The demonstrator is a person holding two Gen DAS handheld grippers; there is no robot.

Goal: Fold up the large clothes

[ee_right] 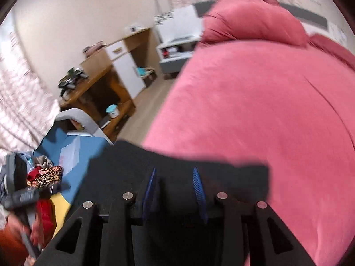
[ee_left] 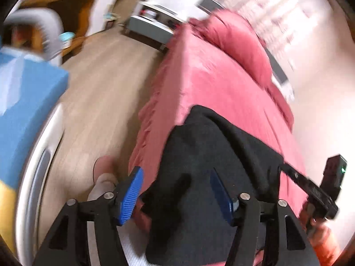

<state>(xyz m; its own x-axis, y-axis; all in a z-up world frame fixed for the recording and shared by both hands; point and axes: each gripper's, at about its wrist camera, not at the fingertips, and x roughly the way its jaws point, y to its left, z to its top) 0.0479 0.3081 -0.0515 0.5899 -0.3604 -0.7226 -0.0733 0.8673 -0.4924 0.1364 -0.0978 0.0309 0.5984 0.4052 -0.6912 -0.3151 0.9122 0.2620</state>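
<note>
Handheld two-finger grippers: black frames with blue ribbed finger pads.

The left gripper [ee_left: 175, 194] has black triangular-cutout linkage arms, round silver pivot screws and blue ribbed pads [ee_left: 131, 196]. The right gripper [ee_right: 175, 194] is built alike, its blue pads [ee_right: 199, 191] seen edge-on. In the left view its black body [ee_left: 319, 190] carries a small green light.

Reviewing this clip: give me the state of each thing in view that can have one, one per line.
left gripper: fingers apart, black garment lying between them, no grip visible.
right gripper: fingers partly closed, black garment between them; a firm pinch cannot be confirmed.
black garment: bunched, not flat, draped over the bed's near edge.
pink bedcover: spread over the bed, lightly wrinkled.
pink pillow: lying at the far end of the bed.
</note>
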